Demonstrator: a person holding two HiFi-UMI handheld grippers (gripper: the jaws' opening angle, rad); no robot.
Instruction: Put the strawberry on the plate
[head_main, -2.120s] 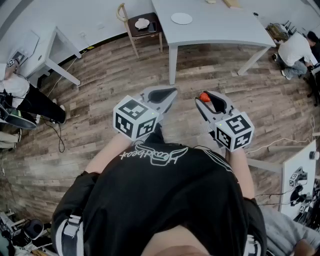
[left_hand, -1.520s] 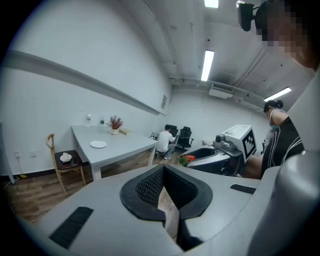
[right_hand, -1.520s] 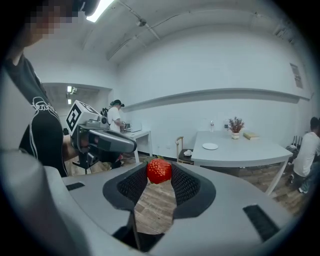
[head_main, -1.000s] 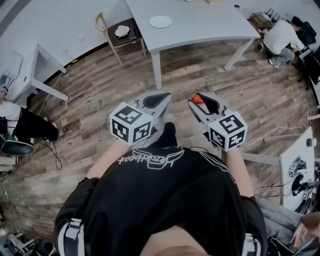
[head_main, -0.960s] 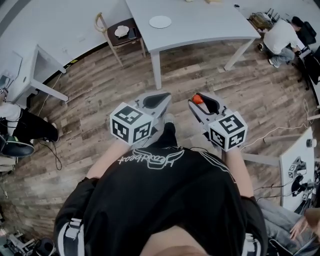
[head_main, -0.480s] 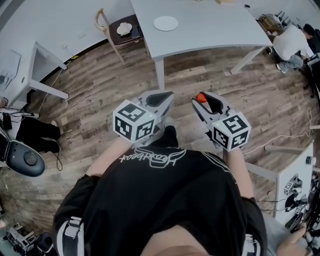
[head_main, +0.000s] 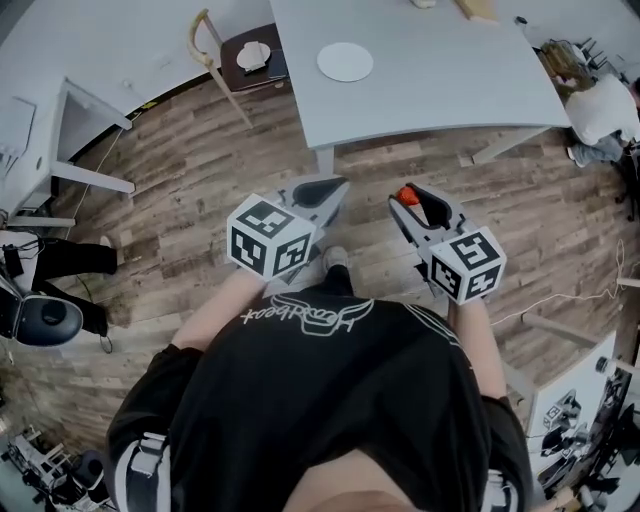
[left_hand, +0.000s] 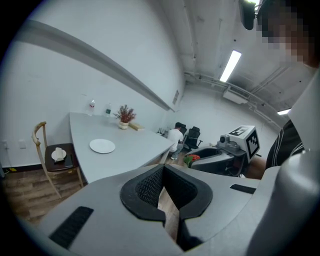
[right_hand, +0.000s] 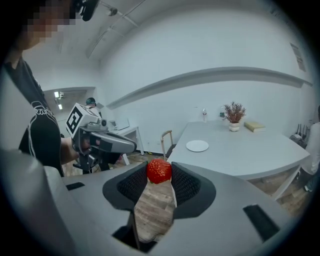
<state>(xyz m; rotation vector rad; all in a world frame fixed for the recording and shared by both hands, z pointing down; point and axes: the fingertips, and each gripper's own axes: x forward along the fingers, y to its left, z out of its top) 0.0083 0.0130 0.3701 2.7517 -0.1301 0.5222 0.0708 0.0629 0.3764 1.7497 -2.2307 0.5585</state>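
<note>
Clamped in right tool (right_hand: 159, 169): small red strawberry (right_hand: 159, 172); well ahead, slightly right, on grey counter (right_hand: 240, 152): round white plate (right_hand: 197, 145).

plate (head_main: 345, 62) on the table (head_main: 450, 75) ahead; chair (head_main: 268, 68) just left, maybe touching.

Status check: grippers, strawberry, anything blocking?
Right gripper shut on strawberry. Left gripper shut, empty. Plate on grey table ahead, strawberry not yet there. Nothing seen blocking.
</note>
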